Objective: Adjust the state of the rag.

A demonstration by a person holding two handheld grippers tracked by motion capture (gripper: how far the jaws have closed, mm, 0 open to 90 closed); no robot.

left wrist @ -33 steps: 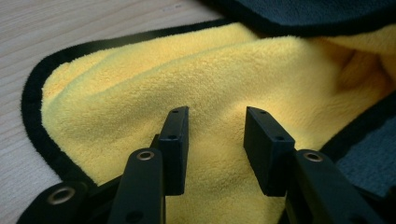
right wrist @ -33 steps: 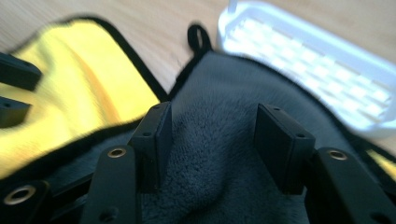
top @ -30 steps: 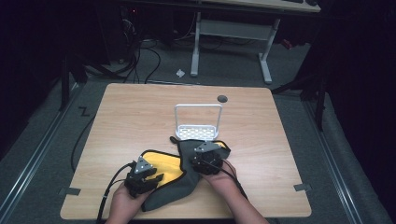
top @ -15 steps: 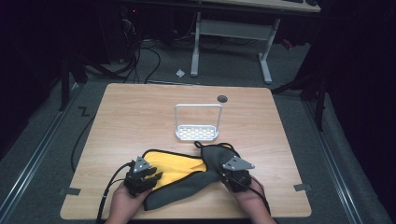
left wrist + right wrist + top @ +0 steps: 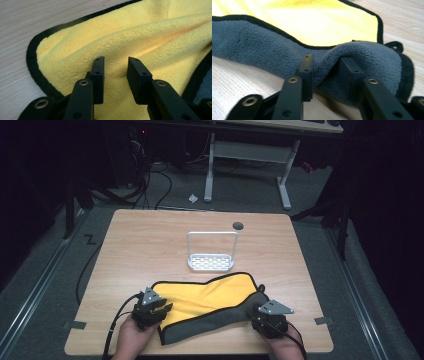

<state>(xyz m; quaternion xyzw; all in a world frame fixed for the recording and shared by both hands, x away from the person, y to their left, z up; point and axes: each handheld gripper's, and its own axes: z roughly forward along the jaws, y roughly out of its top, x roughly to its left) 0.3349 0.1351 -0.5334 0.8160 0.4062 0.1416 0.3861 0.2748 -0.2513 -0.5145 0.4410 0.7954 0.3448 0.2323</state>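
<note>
The cloth (image 5: 210,307), yellow on one face and grey on the other with a black hem, lies spread along the near edge of the wooden table (image 5: 150,245), just in front of the small white wire rack (image 5: 211,252), not touching it. The yellow face is up across the middle, and the grey side folds over along the near and right edge. The left gripper (image 5: 152,309) sits at the cloth's left end; in the left gripper view a soft ridge of yellow pile rises between its jaws, which have just been closing, though a gap shows and I can't tell whether the pads press yet. The right gripper (image 5: 267,317) is at the right end. A grey fold humps up between its jaws, which have just been opening, so I can't call that a grip.
</note>
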